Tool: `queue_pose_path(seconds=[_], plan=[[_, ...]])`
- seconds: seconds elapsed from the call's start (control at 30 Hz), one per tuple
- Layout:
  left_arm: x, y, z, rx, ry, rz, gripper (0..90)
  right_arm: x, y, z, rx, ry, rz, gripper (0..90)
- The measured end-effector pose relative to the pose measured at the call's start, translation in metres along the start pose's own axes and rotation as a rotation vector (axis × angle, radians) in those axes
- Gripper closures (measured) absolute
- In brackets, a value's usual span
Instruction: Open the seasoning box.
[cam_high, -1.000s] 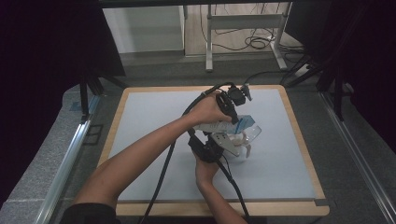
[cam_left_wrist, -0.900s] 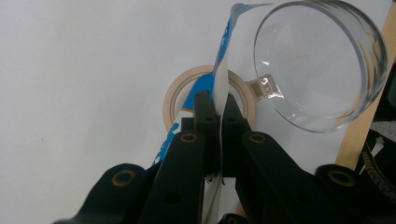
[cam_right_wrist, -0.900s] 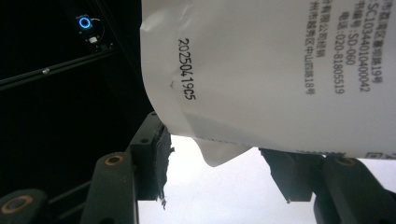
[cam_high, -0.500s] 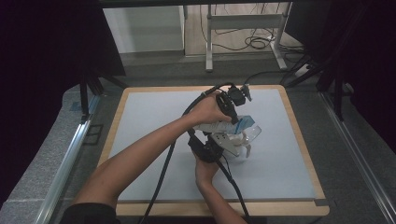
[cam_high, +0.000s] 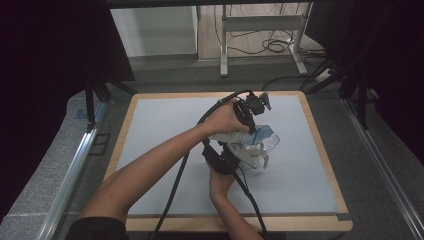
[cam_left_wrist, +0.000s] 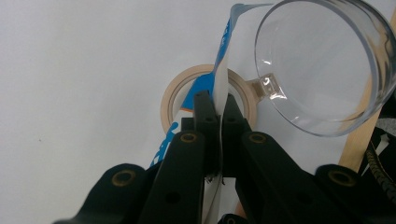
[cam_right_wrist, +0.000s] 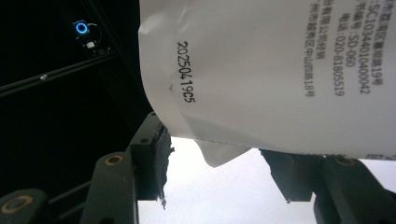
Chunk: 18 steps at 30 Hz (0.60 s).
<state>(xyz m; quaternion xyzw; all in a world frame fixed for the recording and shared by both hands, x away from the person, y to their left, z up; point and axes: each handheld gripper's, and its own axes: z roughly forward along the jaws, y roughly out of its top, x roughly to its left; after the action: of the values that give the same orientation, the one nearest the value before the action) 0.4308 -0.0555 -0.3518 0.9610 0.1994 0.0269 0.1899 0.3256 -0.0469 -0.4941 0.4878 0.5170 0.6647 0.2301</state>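
A white and blue printed packet (cam_left_wrist: 224, 51) is pinched at its thin edge by my left gripper (cam_left_wrist: 215, 100), whose jaws are shut on it. Beneath it on the mat lies a tan tape roll (cam_left_wrist: 170, 100), and a clear plastic cup (cam_left_wrist: 322, 70) sits just right of the packet. In the high view my left gripper (cam_high: 260, 131) holds the packet (cam_high: 263, 134) over the cup (cam_high: 270, 144) at the mat's centre. My right gripper (cam_high: 250, 157) sits under it. Its jaws (cam_right_wrist: 224, 163) stand wide, with the packet's (cam_right_wrist: 280, 70) lower end across them and the pads not pressing on it.
A grey mat (cam_high: 165, 130) covers a wood-rimmed board (cam_high: 120, 145). Black cables (cam_high: 175, 185) trail from both grippers toward the near edge. Metal rails (cam_high: 75, 165) flank the board, and a white frame's legs (cam_high: 224, 45) stand on the floor behind.
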Motion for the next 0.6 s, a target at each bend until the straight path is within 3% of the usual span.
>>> queue_pose_path(seconds=[0.6], plan=[[0.0004, 0.0002, 0.0033, 0.011, 0.006, 0.003, 90.0, -0.0006, -0.0022, 0.0015, -0.003, -0.004, 0.009, 44.6]])
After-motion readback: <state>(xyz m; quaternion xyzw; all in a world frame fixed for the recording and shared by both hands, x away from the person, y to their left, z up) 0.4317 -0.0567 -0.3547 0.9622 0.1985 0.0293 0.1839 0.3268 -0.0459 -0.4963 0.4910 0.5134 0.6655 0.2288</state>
